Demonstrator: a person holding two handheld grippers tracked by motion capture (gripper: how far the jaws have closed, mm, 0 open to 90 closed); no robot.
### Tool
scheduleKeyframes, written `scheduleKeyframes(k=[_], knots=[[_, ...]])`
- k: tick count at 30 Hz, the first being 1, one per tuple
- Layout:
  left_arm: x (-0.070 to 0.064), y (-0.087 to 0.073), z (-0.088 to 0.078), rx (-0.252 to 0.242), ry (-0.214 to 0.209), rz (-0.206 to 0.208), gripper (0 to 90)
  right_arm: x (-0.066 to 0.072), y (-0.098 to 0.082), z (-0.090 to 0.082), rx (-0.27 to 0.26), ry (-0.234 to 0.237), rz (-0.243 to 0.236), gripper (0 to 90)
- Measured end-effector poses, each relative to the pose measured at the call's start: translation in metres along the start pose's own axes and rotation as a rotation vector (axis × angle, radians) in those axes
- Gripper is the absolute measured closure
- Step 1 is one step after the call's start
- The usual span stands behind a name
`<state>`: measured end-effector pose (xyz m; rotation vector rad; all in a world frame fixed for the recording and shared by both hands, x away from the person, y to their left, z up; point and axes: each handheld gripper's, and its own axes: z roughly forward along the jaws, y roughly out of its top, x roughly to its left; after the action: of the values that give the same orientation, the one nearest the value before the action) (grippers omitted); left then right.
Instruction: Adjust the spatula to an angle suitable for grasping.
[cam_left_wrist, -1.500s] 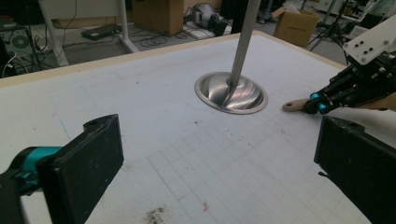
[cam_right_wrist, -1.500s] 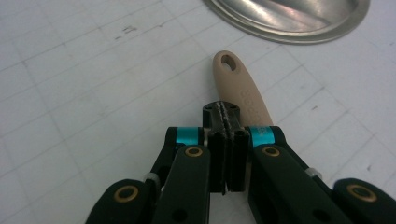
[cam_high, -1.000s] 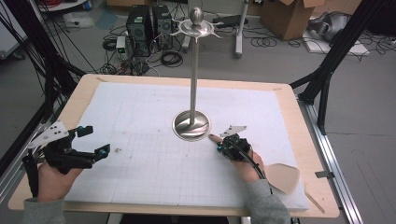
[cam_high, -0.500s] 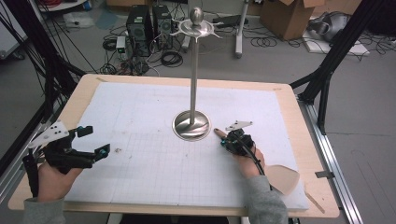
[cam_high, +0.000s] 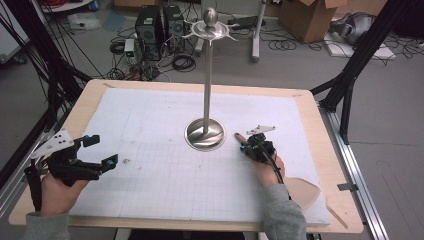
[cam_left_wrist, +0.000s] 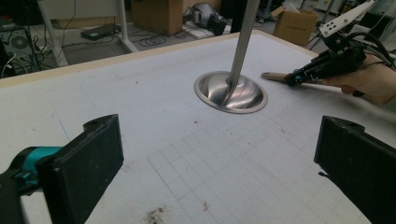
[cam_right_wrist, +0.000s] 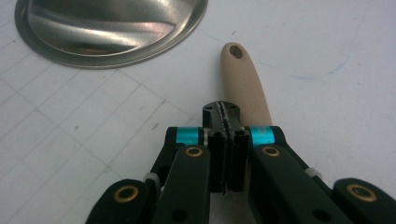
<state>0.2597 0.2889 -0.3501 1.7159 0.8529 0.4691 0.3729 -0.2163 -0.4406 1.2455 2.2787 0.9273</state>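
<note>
A steel stand rises from a round base (cam_high: 205, 134) (cam_right_wrist: 107, 28) (cam_left_wrist: 231, 91) at the middle of the white gridded mat (cam_high: 160, 175). Right of the base lies a beige utensil; its handle (cam_right_wrist: 243, 79) (cam_left_wrist: 275, 75) has a hole at the tip, and its flat blade (cam_high: 302, 192) lies near the mat's right corner. My right gripper (cam_high: 248, 145) (cam_right_wrist: 226, 112) is low over that handle, jaws shut against each other with nothing between them; the handle passes beneath and just beside them. My left gripper (cam_high: 101, 150) (cam_left_wrist: 219, 163) stays open and empty at the mat's left edge.
The stand's pole (cam_high: 207, 75) carries a hooked top (cam_high: 211, 27) high above the table. The wooden table edge (cam_high: 340, 165) frames the mat. Black frame struts (cam_high: 350, 75), computers, cables and cardboard boxes (cam_high: 310, 17) stand on the floor beyond.
My right gripper has slid a little away from me and to the right, and the beige handle's tip has swung the same way with it. The left gripper has kept still.
</note>
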Motion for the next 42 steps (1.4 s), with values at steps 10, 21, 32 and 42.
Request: scheduleKeyframes(k=[10, 21, 32, 42], knots=[[0.000, 0.000, 0.000, -0.003, 0.000, -0.001, 1.7, -0.008, 0.000, 0.002, -0.015, -0.020, 0.041, 90.0], [0.000, 0.000, 0.000, -0.004, -0.001, -0.002, 1.7, -0.013, 0.003, 0.003, -0.005, -0.057, 0.073, 90.0], [0.000, 0.000, -0.001, -0.005, -0.003, -0.002, 1.7, -0.017, 0.003, 0.005, -0.013, -0.097, 0.112, 90.0], [0.002, 0.000, -0.001, -0.006, -0.001, -0.004, 1.7, -0.014, 0.006, -0.006, -0.055, -0.065, 0.109, 89.7]])
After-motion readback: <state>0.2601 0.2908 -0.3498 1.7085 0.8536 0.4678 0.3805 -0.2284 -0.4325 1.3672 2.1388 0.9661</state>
